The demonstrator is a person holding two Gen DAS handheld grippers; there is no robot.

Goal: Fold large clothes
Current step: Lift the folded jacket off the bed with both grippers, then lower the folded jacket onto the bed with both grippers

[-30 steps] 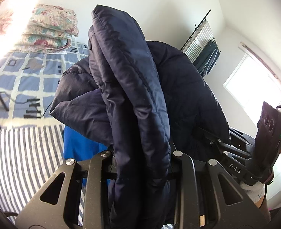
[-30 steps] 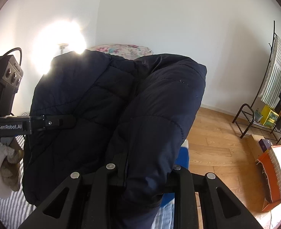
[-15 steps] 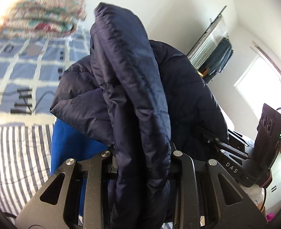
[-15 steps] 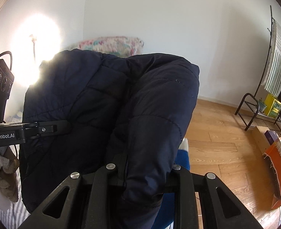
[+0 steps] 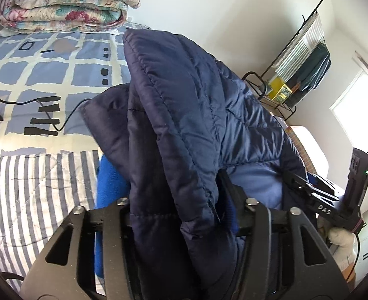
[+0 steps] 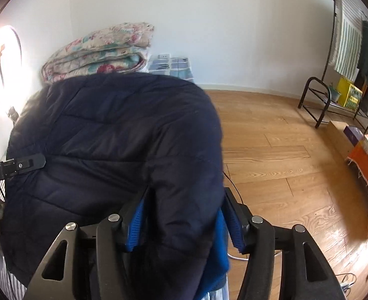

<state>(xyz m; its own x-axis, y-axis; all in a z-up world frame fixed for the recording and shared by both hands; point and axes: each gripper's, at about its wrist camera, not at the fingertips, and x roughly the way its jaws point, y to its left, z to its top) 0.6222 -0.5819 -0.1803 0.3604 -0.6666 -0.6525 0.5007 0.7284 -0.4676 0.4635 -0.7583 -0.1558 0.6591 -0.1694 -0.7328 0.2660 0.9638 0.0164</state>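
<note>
Both claws were opening: the left gripper (image 5: 184,207) and right gripper (image 6: 184,215) spread wide, the dark navy quilted puffer jacket (image 5: 184,125) draped loose between their jaws, unpinched.

Black hand-held gripper (image 6: 184,215) frames with silver screws, triangular cut-outs, blue ribbed finger pads (image 6: 135,227).

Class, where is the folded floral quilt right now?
The floral quilt lies at the left wrist view's upper left, on the blue checked bedspread against the white wall, behind the navy jacket.
</note>
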